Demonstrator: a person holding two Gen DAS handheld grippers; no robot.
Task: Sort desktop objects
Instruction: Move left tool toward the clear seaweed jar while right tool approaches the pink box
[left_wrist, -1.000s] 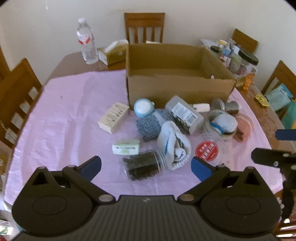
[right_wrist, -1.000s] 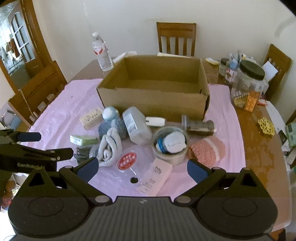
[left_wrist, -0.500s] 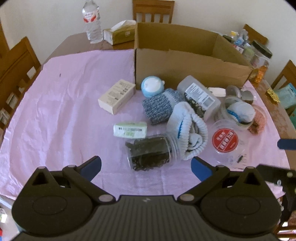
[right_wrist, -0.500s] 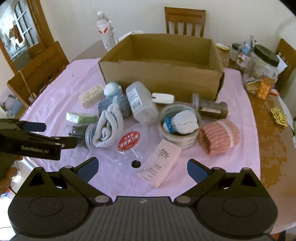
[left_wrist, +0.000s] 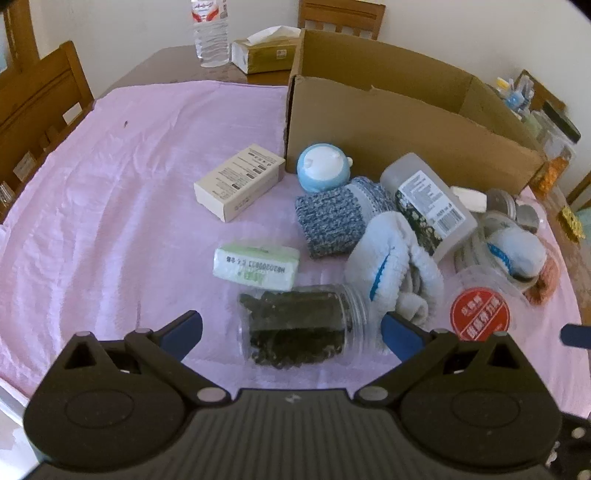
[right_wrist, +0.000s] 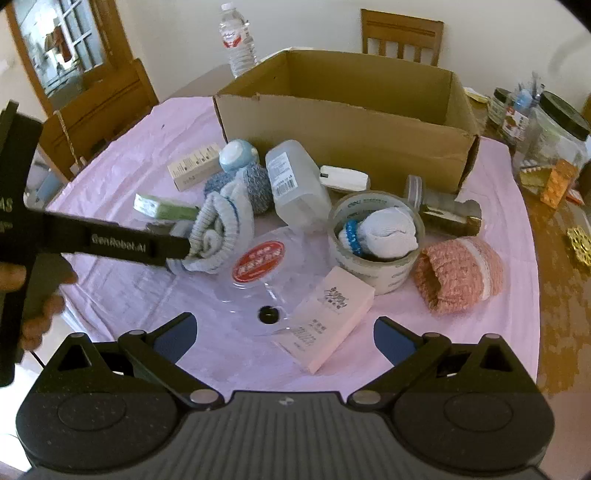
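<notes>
An open cardboard box (left_wrist: 388, 122) stands at the back of a pink cloth (left_wrist: 110, 184). In front of it lie a clear jar of dark stuff (left_wrist: 299, 328), a green packet (left_wrist: 255, 266), a beige carton (left_wrist: 240, 181), a rolled white sock (left_wrist: 391, 266) and a grey knit roll (left_wrist: 332, 218). My left gripper (left_wrist: 291, 334) is open, its fingers either side of the jar, just above it. My right gripper (right_wrist: 282, 336) is open over a pink box (right_wrist: 327, 317) and a clear lid with a red label (right_wrist: 258, 262). The left gripper also shows in the right wrist view (right_wrist: 177, 247).
A tape roll holding a sock ball (right_wrist: 376, 236), a pink knit roll (right_wrist: 458, 273), a clear bottle (right_wrist: 295, 184) and a small jar (right_wrist: 443, 206) lie at the right. A water bottle (left_wrist: 208, 33) and tissue box (left_wrist: 266, 51) stand behind. Chairs ring the table.
Both grippers have moved forward and down toward the objects. The left gripper has closed in on the jar, which now lies between its open fingers.
</notes>
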